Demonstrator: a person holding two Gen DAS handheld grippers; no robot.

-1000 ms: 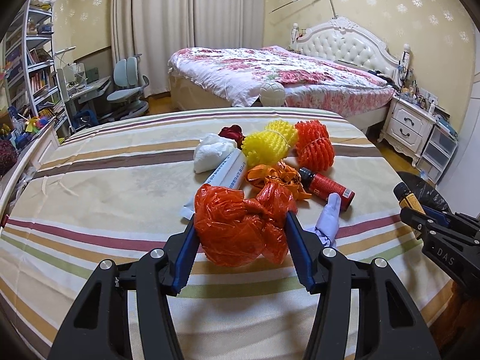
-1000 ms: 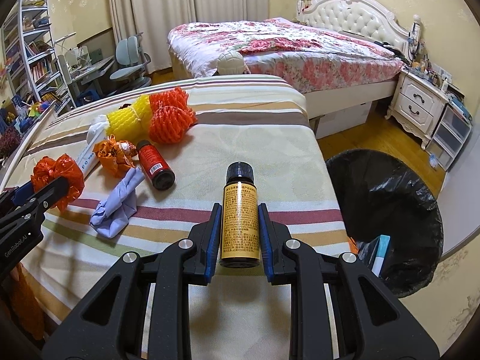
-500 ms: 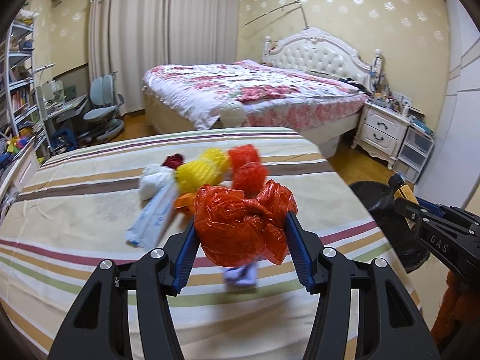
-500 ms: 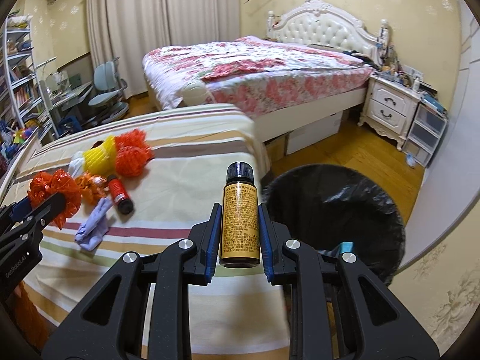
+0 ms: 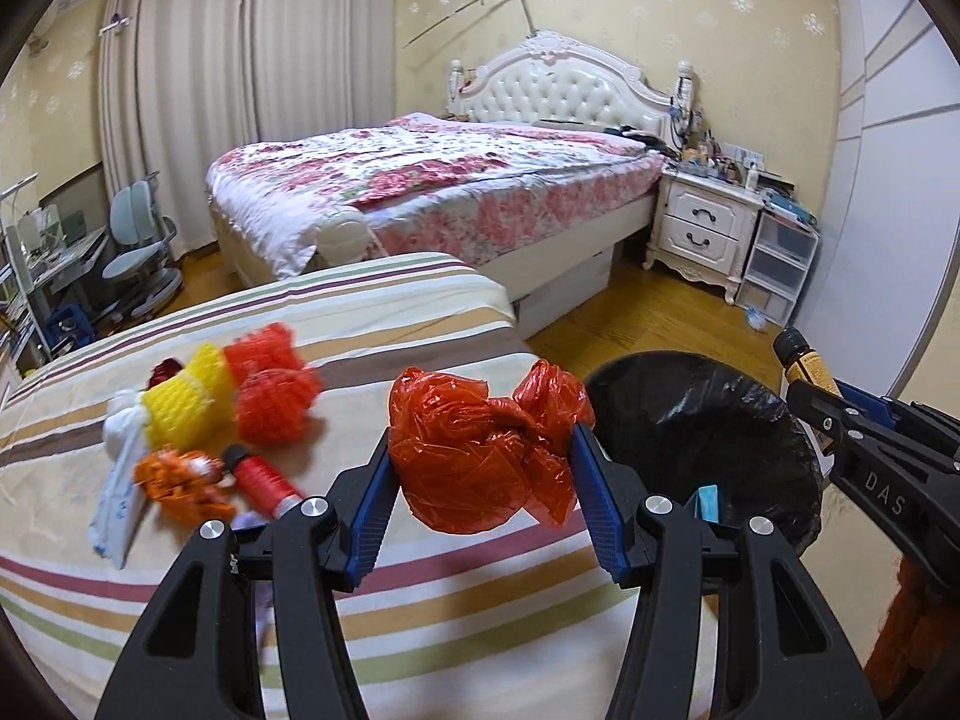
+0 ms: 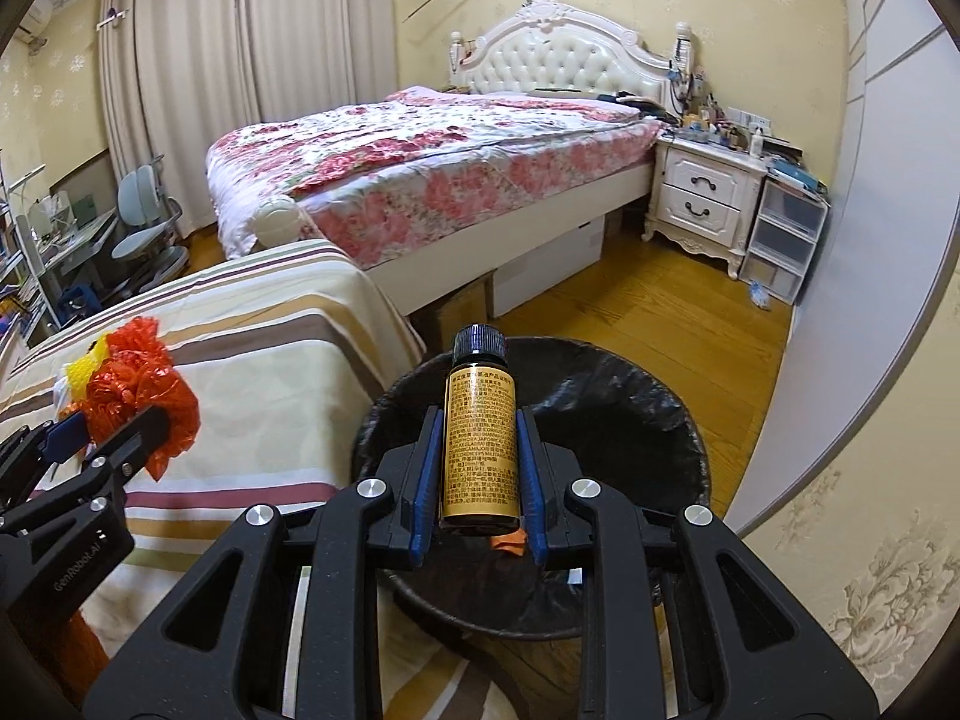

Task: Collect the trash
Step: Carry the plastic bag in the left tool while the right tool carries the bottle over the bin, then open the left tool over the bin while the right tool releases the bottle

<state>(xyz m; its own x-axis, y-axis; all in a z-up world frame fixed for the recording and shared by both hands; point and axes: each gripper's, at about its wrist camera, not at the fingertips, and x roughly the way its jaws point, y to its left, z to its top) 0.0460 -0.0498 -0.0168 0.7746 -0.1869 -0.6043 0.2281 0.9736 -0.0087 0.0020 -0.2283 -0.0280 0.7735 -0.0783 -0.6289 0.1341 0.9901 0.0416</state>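
The left hand-held gripper (image 5: 483,480) was clenched on a crumpled red plastic bag (image 5: 480,450), held above the striped bed's (image 5: 390,312) edge. The right hand-held gripper (image 6: 477,468) gripped a small brown bottle (image 6: 479,444) over the black-lined trash bin (image 6: 630,420). Remaining trash (image 5: 210,420) lay at ten o'clock from the bag.

Black grippers, blue-padded fingers (image 5: 591,495)

Two tools (image 5: 483,468) (image 6: 477,468); two bottles (image 6: 479,438) (image 5: 264,477); three foam nets (image 5: 186,393); one bin (image 5: 720,420).
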